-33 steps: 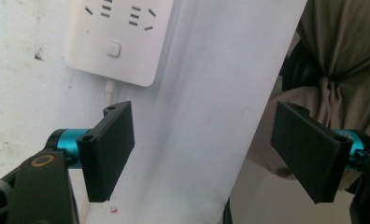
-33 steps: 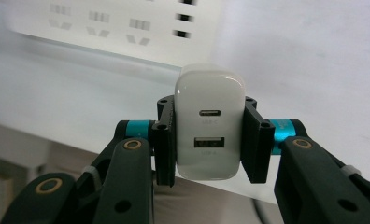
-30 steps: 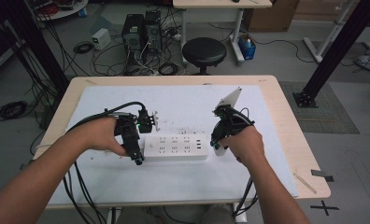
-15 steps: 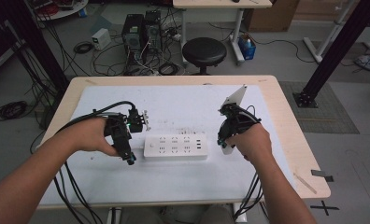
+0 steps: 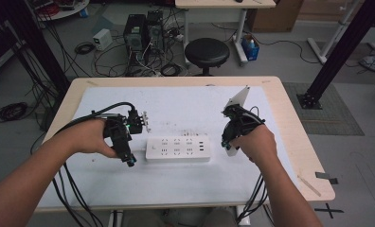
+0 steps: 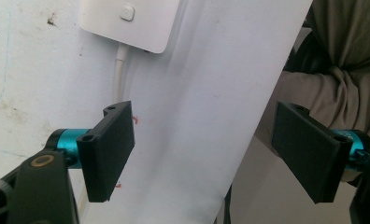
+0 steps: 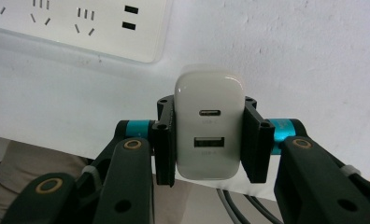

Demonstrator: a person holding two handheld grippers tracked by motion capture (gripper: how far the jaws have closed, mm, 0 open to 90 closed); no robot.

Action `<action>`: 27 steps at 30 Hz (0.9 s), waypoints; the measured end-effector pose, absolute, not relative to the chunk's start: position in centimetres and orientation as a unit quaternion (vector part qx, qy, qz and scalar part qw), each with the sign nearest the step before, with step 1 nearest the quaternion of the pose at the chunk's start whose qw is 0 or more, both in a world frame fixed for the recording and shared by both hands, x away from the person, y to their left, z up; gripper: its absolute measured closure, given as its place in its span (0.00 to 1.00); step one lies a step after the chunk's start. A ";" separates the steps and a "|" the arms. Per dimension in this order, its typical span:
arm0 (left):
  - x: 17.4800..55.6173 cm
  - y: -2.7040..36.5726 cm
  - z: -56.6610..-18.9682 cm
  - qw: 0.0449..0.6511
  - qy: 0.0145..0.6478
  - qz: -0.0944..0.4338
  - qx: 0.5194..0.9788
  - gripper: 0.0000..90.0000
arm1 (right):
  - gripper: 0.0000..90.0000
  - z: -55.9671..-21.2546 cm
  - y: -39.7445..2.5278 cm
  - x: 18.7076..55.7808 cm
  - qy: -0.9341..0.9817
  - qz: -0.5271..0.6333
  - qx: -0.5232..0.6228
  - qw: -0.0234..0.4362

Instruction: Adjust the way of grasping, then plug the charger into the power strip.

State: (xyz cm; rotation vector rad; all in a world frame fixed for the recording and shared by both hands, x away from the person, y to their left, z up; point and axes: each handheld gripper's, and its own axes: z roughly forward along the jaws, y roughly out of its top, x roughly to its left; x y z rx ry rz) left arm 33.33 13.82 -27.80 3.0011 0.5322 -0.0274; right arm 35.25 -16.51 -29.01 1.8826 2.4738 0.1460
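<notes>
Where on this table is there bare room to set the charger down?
Bare white mat lies behind the power strip up to the far edge, and in front of it toward the person. It is crowded beside the strip: the left gripper at its left end, the right gripper, shut on the charger, at its right.

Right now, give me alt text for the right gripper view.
A white two-port USB charger block sits clamped between the right gripper's black jaws, above a white table covering. A white multi-socket power strip lies at upper left.
</notes>
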 end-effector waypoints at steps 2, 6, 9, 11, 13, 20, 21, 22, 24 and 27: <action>33.3 13.8 -27.8 0.046 0.173 -0.009 0.984 0.24 | 0.69 -28.9 -16.5 35.2 0.798 0.049 0.600 0.015; 33.4 13.8 -27.8 0.044 0.168 -0.016 0.985 0.24 | 0.69 -28.7 -16.6 35.2 0.805 0.045 0.591 0.018; 33.3 13.8 -27.8 0.038 0.165 -0.018 0.985 0.24 | 0.69 -28.8 -16.5 35.2 0.818 0.046 0.573 0.015; 33.3 13.8 -27.8 0.039 0.162 -0.021 0.986 0.24 | 0.69 -28.8 -16.3 35.3 0.828 0.039 0.559 0.014; 33.4 13.8 -27.8 0.038 0.157 -0.019 0.987 0.24 | 0.69 -28.8 -16.2 35.4 0.835 0.036 0.549 0.013; 33.3 13.9 -27.8 0.035 0.150 -0.022 0.988 0.24 | 0.69 -28.3 -15.9 35.8 0.862 0.037 0.506 0.020; 33.2 14.0 -27.8 0.037 0.147 -0.022 0.988 0.24 | 0.69 -28.2 -15.8 35.9 0.868 0.034 0.495 0.022; 33.2 14.0 -27.7 0.036 0.143 -0.023 0.989 0.24 | 0.69 -28.1 -15.7 36.0 0.873 0.033 0.485 0.021; 33.2 14.2 -27.6 0.039 0.140 -0.027 0.989 0.24 | 0.69 -27.9 -15.5 36.1 0.884 0.037 0.466 0.020; 33.2 14.5 -27.6 0.034 0.142 -0.029 0.989 0.24 | 0.69 -27.6 -15.0 36.2 0.898 0.037 0.437 0.022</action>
